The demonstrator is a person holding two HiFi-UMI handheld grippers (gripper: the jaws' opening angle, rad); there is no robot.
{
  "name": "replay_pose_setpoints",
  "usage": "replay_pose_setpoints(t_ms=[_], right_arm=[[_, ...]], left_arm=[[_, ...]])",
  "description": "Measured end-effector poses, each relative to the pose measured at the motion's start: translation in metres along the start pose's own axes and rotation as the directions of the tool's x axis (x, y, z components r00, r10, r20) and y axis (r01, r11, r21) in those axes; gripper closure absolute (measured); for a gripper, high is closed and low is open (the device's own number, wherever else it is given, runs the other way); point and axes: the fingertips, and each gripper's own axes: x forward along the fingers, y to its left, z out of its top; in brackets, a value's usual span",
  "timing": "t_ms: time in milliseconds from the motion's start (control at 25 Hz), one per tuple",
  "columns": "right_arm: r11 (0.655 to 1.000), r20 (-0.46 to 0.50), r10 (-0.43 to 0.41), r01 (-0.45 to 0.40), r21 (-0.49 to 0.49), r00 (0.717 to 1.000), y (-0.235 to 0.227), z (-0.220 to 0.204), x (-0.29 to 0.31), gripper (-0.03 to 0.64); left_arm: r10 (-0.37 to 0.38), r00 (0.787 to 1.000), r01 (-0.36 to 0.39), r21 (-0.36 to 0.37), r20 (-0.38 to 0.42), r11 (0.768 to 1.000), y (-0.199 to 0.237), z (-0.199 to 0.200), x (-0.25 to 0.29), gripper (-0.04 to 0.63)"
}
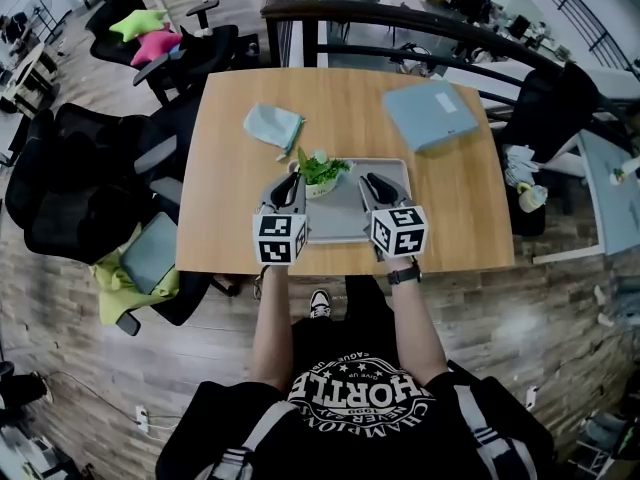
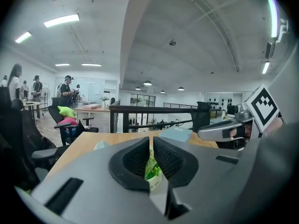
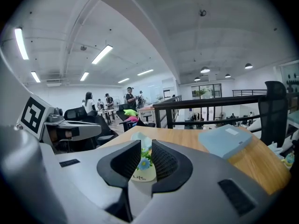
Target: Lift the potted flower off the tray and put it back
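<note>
Wood table [image 1: 230, 168] w/ grey tray [image 1: 350, 213] near its front edge. L gripper [image 1: 293, 181] at tray's left rim, jaws together, nothing in them. R gripper [image 1: 372, 181] over tray's right half, jaws a little apart, empty. Pot [image 1: 322, 175] upright in tray's far-left corner, just beside L gripper's tips, apart from R; both gripper views show it beyond the jaws
</note>
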Motion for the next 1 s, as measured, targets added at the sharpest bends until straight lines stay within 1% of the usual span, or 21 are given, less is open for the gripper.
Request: replay_pose_setpoints(t_ms=[120, 240, 400, 600, 680, 800, 880, 1000], right_arm=[[0.999, -0.022, 0.038, -0.038, 0.008, 0.999, -0.012, -0.005, 0.017, 0.521], [0.997, -0.059, 0.073, -0.073, 0.008, 0.996, -0.025, -0.011, 0.033, 0.515], [0.995, -0.104, 0.098, -0.098, 0.006, 0.99, -0.045, -0.025, 0.05, 0.505], [0.991, -0.157, 0.134, -0.133, 0.016, 0.978, -0.053, -0.046, 0.077, 0.464], [0.989, -0.175, 0.147, -0.146, 0.02, 0.974, -0.052, -0.051, 0.091, 0.455], [0.988, -0.212, 0.154, -0.151, 0.03, 0.965, -0.058, -0.063, 0.097, 0.44], [0.987, -0.223, 0.16, -0.155, 0.037, 0.962, -0.063, -0.066, 0.098, 0.424], [0.985, -0.222, 0.173, -0.165, 0.055, 0.96, -0.069, -0.066, 0.104, 0.416]], left_arm=[[0.022, 0.999, -0.022, -0.006, -0.023, 1.0, 0.007, -0.006, 0.013, 0.564], [0.043, 0.997, -0.045, -0.025, -0.059, 0.999, 0.011, -0.013, 0.024, 0.504], [0.07, 0.991, -0.077, -0.057, -0.112, 0.995, 0.016, -0.037, 0.04, 0.47], [0.069, 0.979, -0.087, -0.09, -0.194, 0.992, 0.026, -0.066, 0.054, 0.405], [0.075, 0.975, -0.097, -0.094, -0.211, 0.991, 0.037, -0.073, 0.059, 0.395], [0.065, 0.969, -0.095, -0.115, -0.237, 0.989, 0.038, -0.087, 0.064, 0.384], [0.059, 0.965, -0.092, -0.117, -0.254, 0.989, 0.038, -0.091, 0.066, 0.372], [0.078, 0.958, -0.114, -0.115, -0.277, 0.987, 0.044, -0.096, 0.068, 0.359]])
